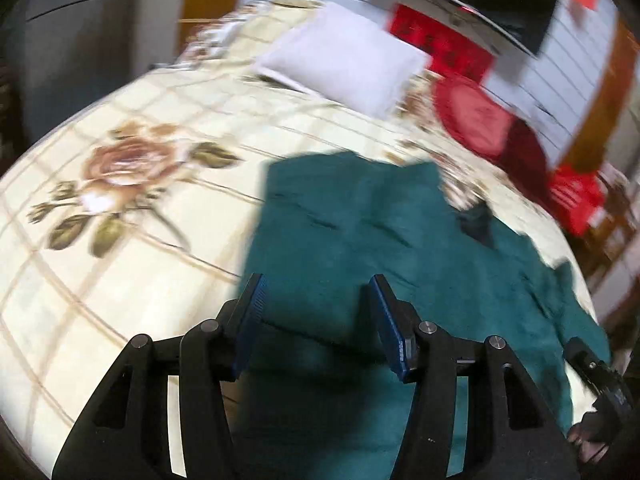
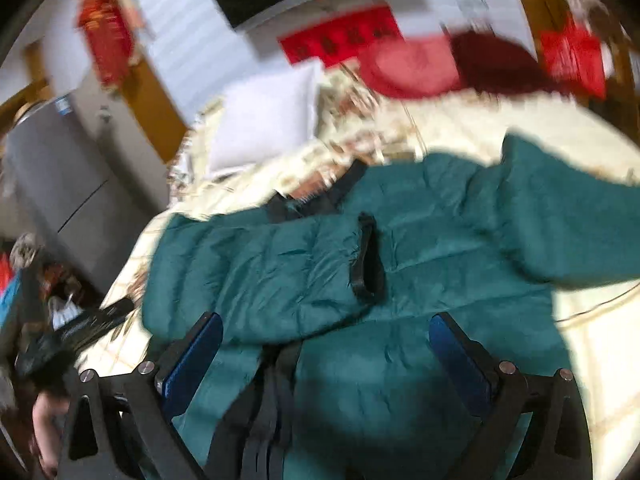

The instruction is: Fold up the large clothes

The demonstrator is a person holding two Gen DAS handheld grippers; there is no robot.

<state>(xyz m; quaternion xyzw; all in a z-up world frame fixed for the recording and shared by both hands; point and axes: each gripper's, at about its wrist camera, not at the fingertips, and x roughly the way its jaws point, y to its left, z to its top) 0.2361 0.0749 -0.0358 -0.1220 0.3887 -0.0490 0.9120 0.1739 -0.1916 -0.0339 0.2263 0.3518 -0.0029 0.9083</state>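
Observation:
A dark green puffer jacket lies spread on the bed; it also shows in the left wrist view. One sleeve with a black cuff is folded across the jacket's body. The other sleeve stretches out to the right. My left gripper is open and empty, just above the jacket's near left part. My right gripper is open wide and empty, above the jacket's lower part with its black trim. The right gripper also appears at the lower right of the left wrist view.
The bed has a cream quilt with a rose print. A white pillow and red cushions lie at the head. A grey cabinet stands beside the bed. The left gripper shows at the left edge.

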